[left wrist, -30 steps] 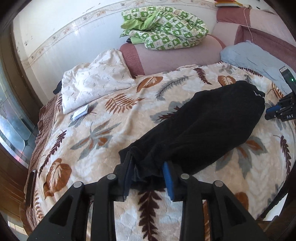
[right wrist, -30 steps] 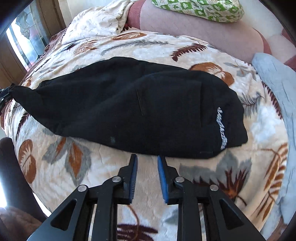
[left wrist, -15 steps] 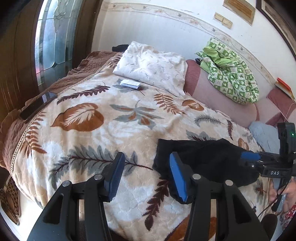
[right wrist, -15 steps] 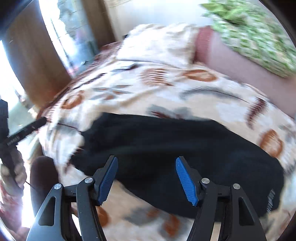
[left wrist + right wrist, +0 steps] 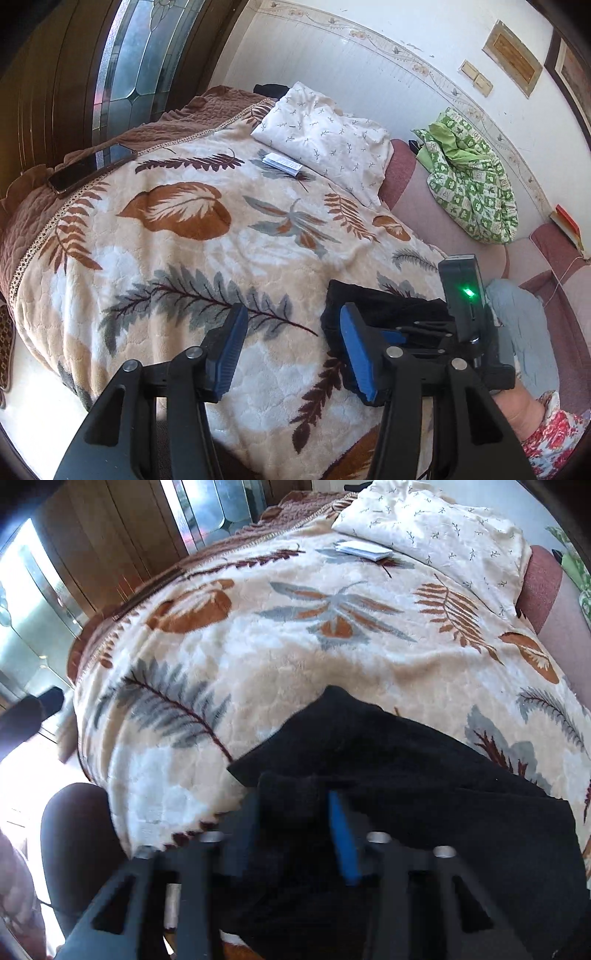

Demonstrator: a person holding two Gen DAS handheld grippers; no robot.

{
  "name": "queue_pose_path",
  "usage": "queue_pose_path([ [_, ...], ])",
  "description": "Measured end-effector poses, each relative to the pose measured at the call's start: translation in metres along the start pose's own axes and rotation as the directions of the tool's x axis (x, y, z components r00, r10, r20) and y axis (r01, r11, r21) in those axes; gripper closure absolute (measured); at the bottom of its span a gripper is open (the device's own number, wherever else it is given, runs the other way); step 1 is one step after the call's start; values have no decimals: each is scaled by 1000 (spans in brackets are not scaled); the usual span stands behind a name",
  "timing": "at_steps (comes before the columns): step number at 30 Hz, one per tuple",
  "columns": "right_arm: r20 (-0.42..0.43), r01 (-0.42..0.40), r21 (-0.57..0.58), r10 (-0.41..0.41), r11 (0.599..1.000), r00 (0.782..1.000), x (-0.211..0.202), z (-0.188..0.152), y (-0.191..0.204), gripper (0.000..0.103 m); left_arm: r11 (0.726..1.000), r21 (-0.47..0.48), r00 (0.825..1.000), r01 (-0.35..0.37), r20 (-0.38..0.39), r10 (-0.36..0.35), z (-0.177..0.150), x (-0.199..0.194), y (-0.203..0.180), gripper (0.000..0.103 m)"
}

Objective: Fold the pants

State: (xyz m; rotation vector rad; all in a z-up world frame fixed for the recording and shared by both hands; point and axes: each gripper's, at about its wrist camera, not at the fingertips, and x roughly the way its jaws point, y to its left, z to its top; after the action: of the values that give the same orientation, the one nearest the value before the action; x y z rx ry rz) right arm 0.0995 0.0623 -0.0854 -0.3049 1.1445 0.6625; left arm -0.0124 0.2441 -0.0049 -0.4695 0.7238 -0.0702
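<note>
The black pants lie folded over on the leaf-patterned blanket of a bed. My right gripper is shut on a fold of the black pants at their near left edge; the fabric fills the gap between its blue pads. In the left wrist view the pants show as a dark bundle behind my right finger, with the right gripper's body on top of them. My left gripper is open and empty above the blanket, just left of the pants.
A white pillow and a small white packet lie at the bed's far side. A phone rests on the brown bedspread at the left edge. A green checked blanket sits on the pink headboard. A grey pillow lies at right.
My left gripper let go of the pants leg end and opened. My right gripper opened, moved over the folded pants and closed on the fabric. The pants went from stretched out to folded over.
</note>
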Motion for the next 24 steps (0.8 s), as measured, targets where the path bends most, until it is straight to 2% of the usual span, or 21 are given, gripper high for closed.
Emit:
queue_pose_path([
  [2, 16, -24, 39, 24, 999, 1000, -7, 1, -10, 84, 1000, -12, 999, 26, -18, -26, -1, 6, -2, 52],
  [6, 61, -87, 116, 80, 989, 995, -29, 19, -31, 84, 997, -10, 994, 79, -76, -80, -8, 29, -16, 51],
  [10, 92, -165, 170, 151, 972, 984, -43, 45, -46, 84, 981, -44, 968, 190, -160, -194, -15, 67, -35, 51],
  [13, 84, -184, 182, 171, 966, 982, -44, 59, -51, 84, 971, -85, 949, 224, -209, -238, -21, 99, -43, 52],
  [14, 80, -188, 189, 175, 964, 981, -42, 62, -54, 84, 968, -94, 945, 232, -216, -248, -22, 107, -44, 54],
  [16, 73, -198, 203, 187, 959, 980, -37, 66, -59, 84, 966, -127, 937, 226, -244, -251, -24, 124, -40, 89],
  [17, 66, -201, 211, 191, 957, 979, -33, 68, -61, 84, 963, -146, 933, 225, -252, -256, -26, 130, -36, 89],
  [21, 19, -181, 219, 181, 959, 983, -6, 73, -58, 84, 969, -168, 946, 182, -238, -219, -30, 134, -25, 90],
  [24, -7, -157, 223, 163, 962, 987, 15, 75, -54, 76, 974, -145, 952, 172, -231, -203, -32, 132, -27, 90],
])
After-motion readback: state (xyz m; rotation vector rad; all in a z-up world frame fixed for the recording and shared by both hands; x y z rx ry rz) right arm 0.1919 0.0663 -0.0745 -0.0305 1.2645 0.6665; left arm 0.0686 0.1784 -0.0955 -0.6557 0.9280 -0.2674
